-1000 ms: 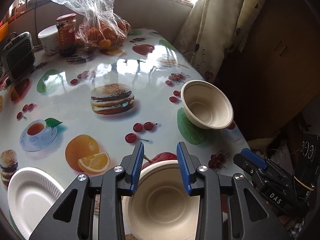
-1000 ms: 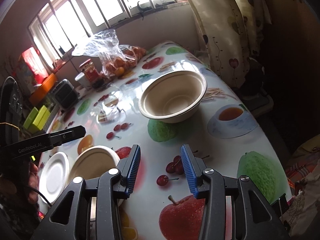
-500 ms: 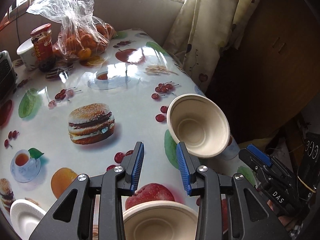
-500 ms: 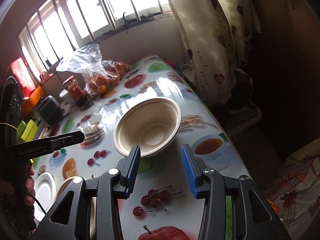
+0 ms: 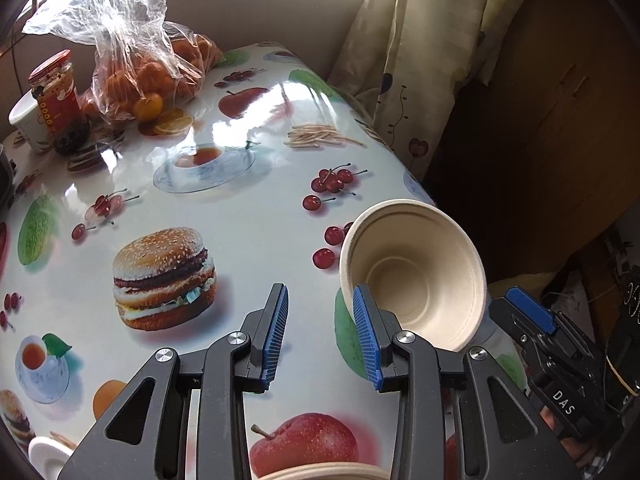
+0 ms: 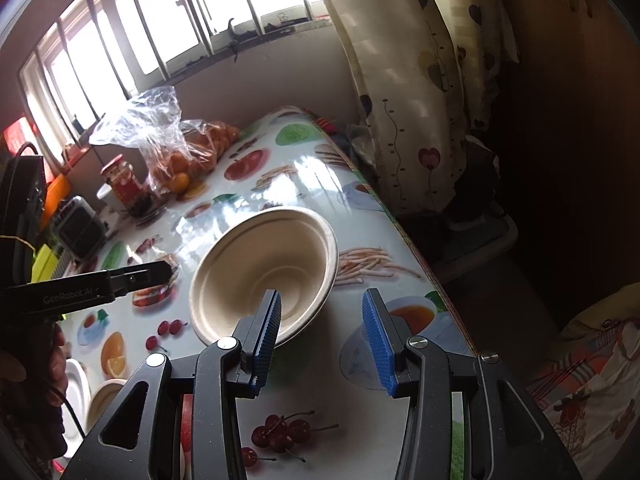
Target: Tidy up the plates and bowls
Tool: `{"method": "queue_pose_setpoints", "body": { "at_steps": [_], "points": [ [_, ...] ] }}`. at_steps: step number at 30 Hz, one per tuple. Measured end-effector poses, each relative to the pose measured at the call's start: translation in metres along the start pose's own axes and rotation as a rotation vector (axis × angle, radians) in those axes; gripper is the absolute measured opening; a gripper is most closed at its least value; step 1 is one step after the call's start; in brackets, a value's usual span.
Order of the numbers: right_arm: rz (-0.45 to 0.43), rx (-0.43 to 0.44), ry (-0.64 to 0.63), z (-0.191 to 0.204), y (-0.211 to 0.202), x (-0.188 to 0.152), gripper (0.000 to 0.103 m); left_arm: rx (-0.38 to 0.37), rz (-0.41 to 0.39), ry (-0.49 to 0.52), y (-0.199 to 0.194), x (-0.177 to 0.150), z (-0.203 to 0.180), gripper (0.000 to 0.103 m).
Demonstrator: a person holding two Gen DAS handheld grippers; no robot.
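**Inspector:** Report the grippers, nearest items first.

**Assistant:** The left gripper (image 5: 320, 334) has its jaws spread wide with only printed tablecloth between them; it holds nothing. The rim of a second beige bowl (image 5: 324, 473) shows at the bottom edge below it, and a white plate (image 5: 48, 454) sits at the lower left corner. The right gripper (image 6: 326, 342) is likewise wide open and empty. Its left finger (image 6: 266, 332) overlaps the near rim of the beige bowl (image 6: 264, 272) in the picture; contact cannot be confirmed.

**Inspector:** Location of that bowl?

**Assistant:** It rests upright on the table (image 6: 320, 380), close to the right-hand edge, just ahead of the right gripper. In the left wrist view the same bowl (image 5: 412, 276) lies just right of the left gripper's right finger, with the right gripper's tip (image 5: 532, 312) beside its far side.

**Inspector:** Further back?

**Assistant:** A red-lidded jar (image 5: 56, 100), a white cup (image 5: 26, 124) behind it, and a clear bag of oranges (image 5: 140, 60) stand at the far end by the wall. A patterned curtain (image 6: 420, 80) hangs to the right, beneath the barred window (image 6: 160, 32).
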State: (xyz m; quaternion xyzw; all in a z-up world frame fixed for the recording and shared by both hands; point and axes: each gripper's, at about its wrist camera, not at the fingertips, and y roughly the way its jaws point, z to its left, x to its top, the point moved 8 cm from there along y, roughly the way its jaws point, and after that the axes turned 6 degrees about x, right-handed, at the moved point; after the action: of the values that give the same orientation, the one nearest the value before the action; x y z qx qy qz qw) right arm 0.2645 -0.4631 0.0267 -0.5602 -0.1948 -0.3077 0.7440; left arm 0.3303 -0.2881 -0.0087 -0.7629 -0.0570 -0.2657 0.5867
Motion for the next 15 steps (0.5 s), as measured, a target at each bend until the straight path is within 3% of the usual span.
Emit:
{"method": "queue_pose_setpoints", "body": {
  "at_steps": [10, 15],
  "points": [
    [0.024, 0.015, 0.002, 0.000, 0.016, 0.002, 0.040, -0.018, 0.032, 0.007, 0.016, 0.000, -0.006, 0.035],
    [0.026, 0.015, 0.008, 0.000, 0.019, 0.002, 0.036, -0.024, 0.054, -0.008, 0.025, 0.000, -0.006, 0.030]
  ]
}}
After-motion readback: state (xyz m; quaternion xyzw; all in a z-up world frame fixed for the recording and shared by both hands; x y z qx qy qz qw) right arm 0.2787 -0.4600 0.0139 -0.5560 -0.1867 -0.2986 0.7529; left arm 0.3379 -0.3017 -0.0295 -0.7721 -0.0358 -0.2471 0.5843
